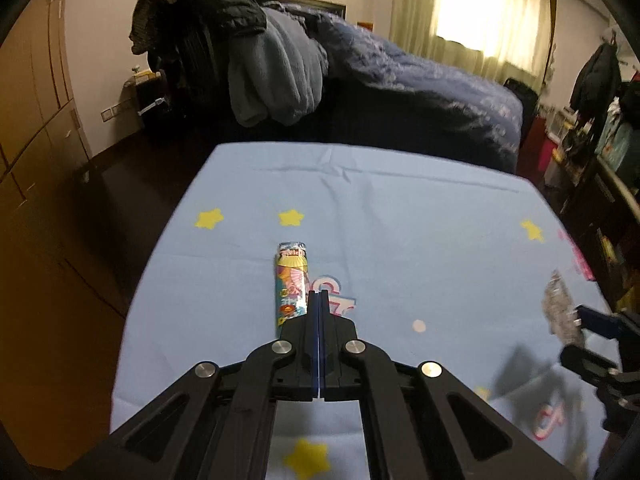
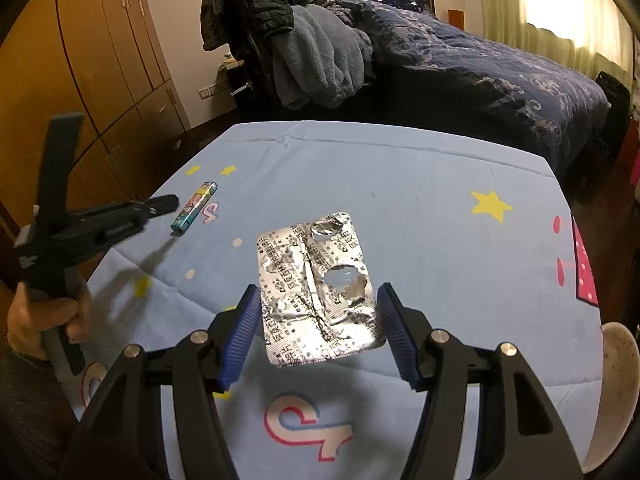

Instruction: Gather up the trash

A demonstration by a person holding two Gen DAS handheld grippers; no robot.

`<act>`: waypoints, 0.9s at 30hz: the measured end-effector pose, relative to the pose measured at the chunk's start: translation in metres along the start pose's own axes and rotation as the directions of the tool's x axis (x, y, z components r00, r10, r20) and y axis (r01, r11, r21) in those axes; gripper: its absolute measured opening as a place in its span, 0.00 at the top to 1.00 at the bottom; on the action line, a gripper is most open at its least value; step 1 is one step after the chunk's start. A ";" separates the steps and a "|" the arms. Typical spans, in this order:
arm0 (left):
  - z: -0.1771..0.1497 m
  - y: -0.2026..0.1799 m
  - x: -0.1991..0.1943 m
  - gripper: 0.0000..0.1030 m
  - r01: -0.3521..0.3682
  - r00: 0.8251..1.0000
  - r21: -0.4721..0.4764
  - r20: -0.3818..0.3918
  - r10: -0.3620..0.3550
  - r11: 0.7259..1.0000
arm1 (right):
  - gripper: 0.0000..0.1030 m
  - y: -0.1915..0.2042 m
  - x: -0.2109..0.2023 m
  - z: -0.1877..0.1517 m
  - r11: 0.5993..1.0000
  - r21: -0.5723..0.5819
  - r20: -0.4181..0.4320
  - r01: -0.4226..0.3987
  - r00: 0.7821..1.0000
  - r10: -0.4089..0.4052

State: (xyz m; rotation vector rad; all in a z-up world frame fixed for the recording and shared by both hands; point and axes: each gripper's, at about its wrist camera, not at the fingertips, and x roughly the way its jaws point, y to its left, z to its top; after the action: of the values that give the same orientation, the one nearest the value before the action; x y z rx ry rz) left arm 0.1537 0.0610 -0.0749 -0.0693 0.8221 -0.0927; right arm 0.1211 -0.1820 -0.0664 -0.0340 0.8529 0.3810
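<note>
A colourful lighter (image 1: 291, 284) lies flat on the light blue star-print cloth (image 1: 400, 220). My left gripper (image 1: 318, 300) is shut with nothing between its fingers, and its tips hover just right of the lighter. From the right wrist view the left gripper (image 2: 170, 201) points at the lighter (image 2: 196, 208), with a hand (image 2: 40, 320) on its handle. A crumpled silver blister pack (image 2: 320, 288) sits between the blue pads of my right gripper (image 2: 318, 287), gripped across its width. The left wrist view shows that pack (image 1: 560, 312) raised off the cloth in the right gripper (image 1: 576, 336).
The cloth-covered table ends at a far edge (image 2: 360, 136) before a bed with a dark blue quilt (image 2: 500, 64). A chair piled with clothes (image 2: 312, 48) stands behind the table, and a wooden wardrobe (image 2: 100, 60) lines the left wall. A pale round object (image 2: 616, 380) sits off the table's right edge.
</note>
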 end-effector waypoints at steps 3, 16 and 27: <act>-0.003 0.003 -0.017 1.00 0.028 0.999 -0.008 0.022 -0.027 1.000 | 0.41 0.000 -0.005 -0.005 1.000 0.004 0.005 -0.003 1.000 0.003; 0.004 -0.008 0.006 0.86 0.003 1.000 0.028 -0.013 -0.003 1.000 | 0.41 -0.002 -0.019 -0.017 0.999 0.032 0.017 -0.009 1.000 0.009; 0.006 -0.010 0.056 0.55 -0.070 0.994 0.061 -0.078 0.075 0.996 | 0.41 -0.006 -0.019 -0.018 0.999 0.049 0.014 -0.015 1.000 0.014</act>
State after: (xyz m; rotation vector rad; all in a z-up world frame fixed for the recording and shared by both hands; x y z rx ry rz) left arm 0.1950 0.0447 -0.1105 0.0196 0.9005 -0.0511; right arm 0.0987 -0.1969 -0.0653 0.0203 0.8492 0.3738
